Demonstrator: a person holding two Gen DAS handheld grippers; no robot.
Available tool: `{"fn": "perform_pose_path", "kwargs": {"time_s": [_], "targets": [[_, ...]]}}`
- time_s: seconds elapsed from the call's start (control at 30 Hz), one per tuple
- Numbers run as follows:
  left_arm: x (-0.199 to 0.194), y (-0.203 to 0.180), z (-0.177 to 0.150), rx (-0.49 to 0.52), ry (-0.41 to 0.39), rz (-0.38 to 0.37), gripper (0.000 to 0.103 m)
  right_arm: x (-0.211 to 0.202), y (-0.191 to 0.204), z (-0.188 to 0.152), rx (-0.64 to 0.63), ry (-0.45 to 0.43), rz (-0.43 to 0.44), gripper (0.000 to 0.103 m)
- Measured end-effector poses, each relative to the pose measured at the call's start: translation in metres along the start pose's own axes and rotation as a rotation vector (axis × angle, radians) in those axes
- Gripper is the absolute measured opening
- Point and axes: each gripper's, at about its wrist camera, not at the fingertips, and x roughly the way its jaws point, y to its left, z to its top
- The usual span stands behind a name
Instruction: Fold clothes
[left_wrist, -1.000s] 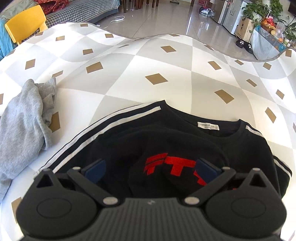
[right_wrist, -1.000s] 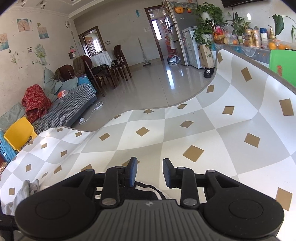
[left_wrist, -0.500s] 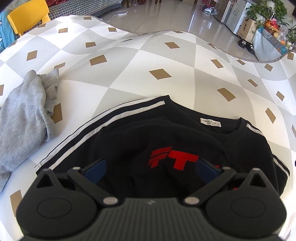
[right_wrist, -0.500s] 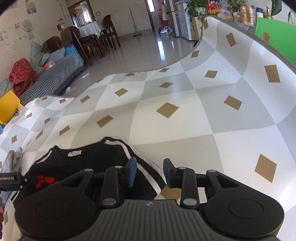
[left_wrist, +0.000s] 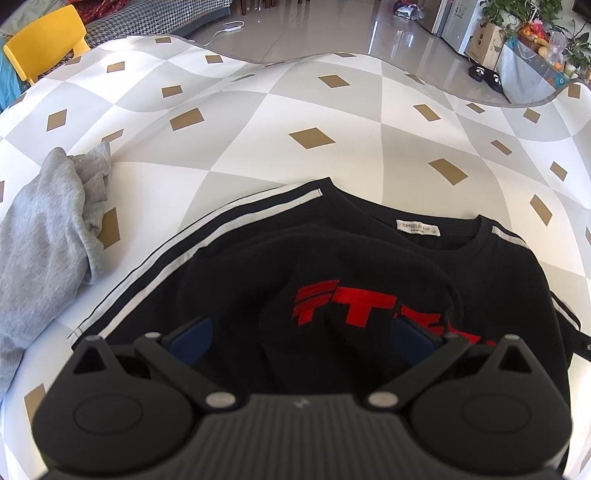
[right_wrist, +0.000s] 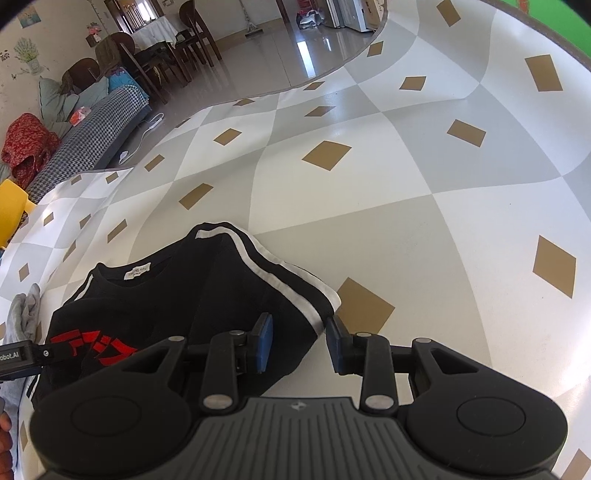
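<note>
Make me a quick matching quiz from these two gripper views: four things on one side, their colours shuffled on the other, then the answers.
Things:
1. sweatshirt
2. hoodie
3. chair
4. logo print

Colours:
A. yellow
B. red
C. black with white stripes
D. grey

Pairs: 1-C, 2-D, 3-A, 4-B
</note>
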Motion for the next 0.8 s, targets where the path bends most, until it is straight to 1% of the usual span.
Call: {"fn": "perform_pose_path", "kwargs": {"time_s": [0.17,0.37,0.43,0.47,0.5,0.6,0.8], "targets": [[0.002,0.001,0.0,-0.002,0.007,0.01,0.103,0.012,0.002,-0.003,0.015,0.019,-0.009,0.031],[0.003,0.002,0.0,0.0,0.012,0.01,0.103,0.014,0.009,-0.004,-0.014,-0.006,-0.02,0.031],[0.004,0.001,-0.001,0.003,0.016,0.011,0.103,0.014,0.011,-0.005,-0.029,-0.012,-0.028,0.025],[0.004,0.001,-0.001,0.005,0.016,0.01,0.103,0.015,0.012,-0.005,-0.032,-0.014,-0.03,0.017],[0.004,0.0,-0.001,0.007,0.017,0.01,0.103,0.015,0.012,-0.005,-0.029,-0.018,-0.032,0.013],[0.004,-0.002,-0.002,0.016,0.018,0.013,0.103,0.01,0.015,-0.002,-0.046,-0.052,-0.04,0.007],[0.006,-0.002,-0.002,0.015,0.023,0.025,0.103,-0.018,0.02,0.014,-0.09,-0.215,-0.085,0.005]]}}
